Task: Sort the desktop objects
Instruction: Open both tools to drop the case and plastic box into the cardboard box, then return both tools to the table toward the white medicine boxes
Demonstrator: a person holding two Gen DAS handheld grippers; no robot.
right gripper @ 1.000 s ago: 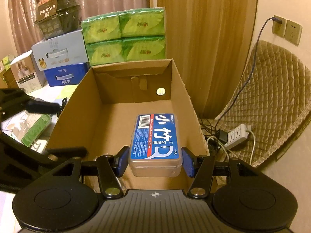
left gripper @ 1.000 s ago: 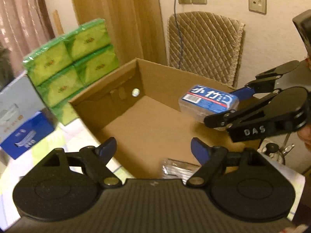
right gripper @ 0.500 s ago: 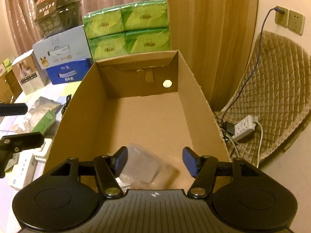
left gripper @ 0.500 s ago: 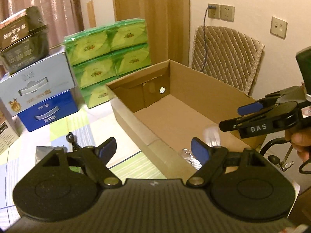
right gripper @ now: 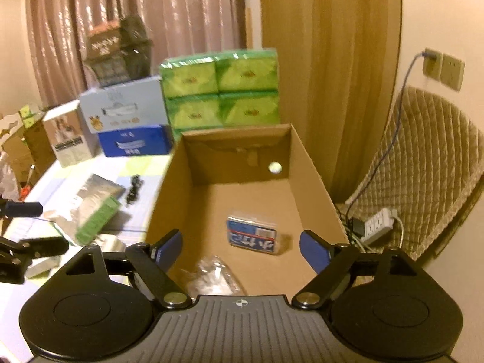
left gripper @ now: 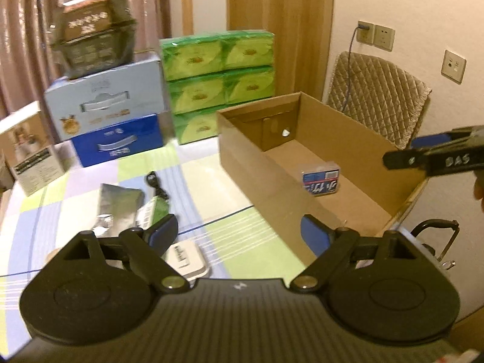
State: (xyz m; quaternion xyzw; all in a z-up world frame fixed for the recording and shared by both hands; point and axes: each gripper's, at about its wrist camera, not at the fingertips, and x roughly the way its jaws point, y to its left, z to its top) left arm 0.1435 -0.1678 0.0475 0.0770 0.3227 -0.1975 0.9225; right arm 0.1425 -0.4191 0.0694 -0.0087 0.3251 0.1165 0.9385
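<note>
Checkered tabletop's cluttered; both the left gripper (left gripper: 239, 236) and right gripper (right gripper: 240, 249) gape empty, so square up over the white case (left gripper: 186, 257) just below.

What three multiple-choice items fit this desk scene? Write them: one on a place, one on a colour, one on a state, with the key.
1. Where does the blue-labelled toothpick box lie?
A. on the floor of the cardboard box
B. on the checked tablecloth
C. in the right claw

2. What colour are the stacked tissue packs behind the cardboard box?
A. red
B. green
C. white

3. How does the right claw stand?
A. shut on the toothpick box
B. shut on a cable
C. open and holding nothing

Key: 1 A, since the right wrist view shows the toothpick box flat on the carton's bottom, near a clear plastic bag. 2 B, since all their wrappers are green. 3 C, since its blue pads stand wide apart with only the carton floor between them; the left claw is open too.
</note>
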